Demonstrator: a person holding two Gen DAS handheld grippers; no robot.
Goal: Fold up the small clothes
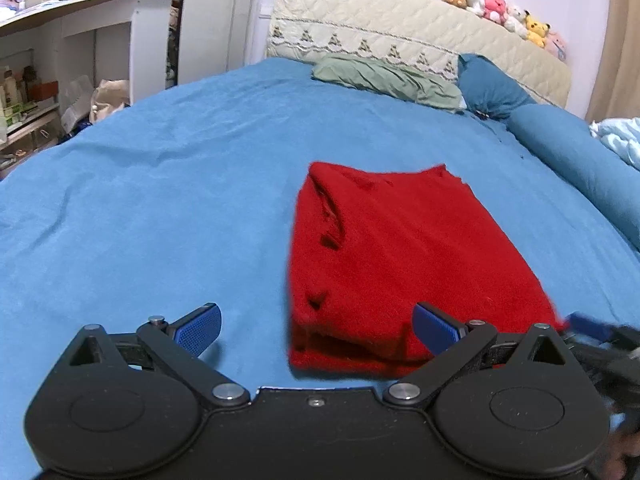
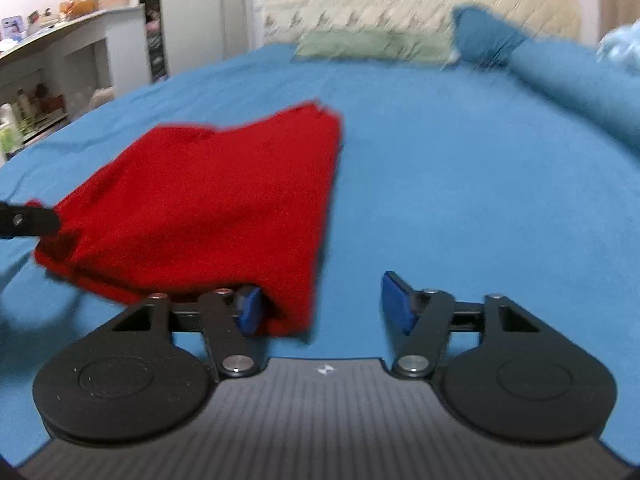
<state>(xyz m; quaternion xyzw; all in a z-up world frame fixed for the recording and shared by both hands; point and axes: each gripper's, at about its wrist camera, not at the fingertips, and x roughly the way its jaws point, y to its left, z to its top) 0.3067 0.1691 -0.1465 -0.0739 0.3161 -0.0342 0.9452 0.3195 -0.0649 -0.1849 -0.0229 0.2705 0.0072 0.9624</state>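
Observation:
A red garment (image 1: 400,256) lies folded into a rough rectangle on the blue bedsheet (image 1: 160,200). My left gripper (image 1: 316,328) is open at its near left corner, with the right fingertip over the cloth's near edge. My right gripper (image 2: 320,304) is open at the garment's (image 2: 208,200) near right corner; the cloth drapes against its left finger. The right gripper also shows blurred at the right edge of the left wrist view (image 1: 592,328). The left gripper's finger shows at the left edge of the right wrist view (image 2: 24,220).
A green pillow (image 1: 388,80) and a blue pillow (image 1: 492,84) lie at the quilted headboard (image 1: 400,28), with plush toys (image 1: 504,12) on top. A rolled blue blanket (image 1: 580,160) lies on the right. A white shelf unit (image 1: 60,60) stands left of the bed.

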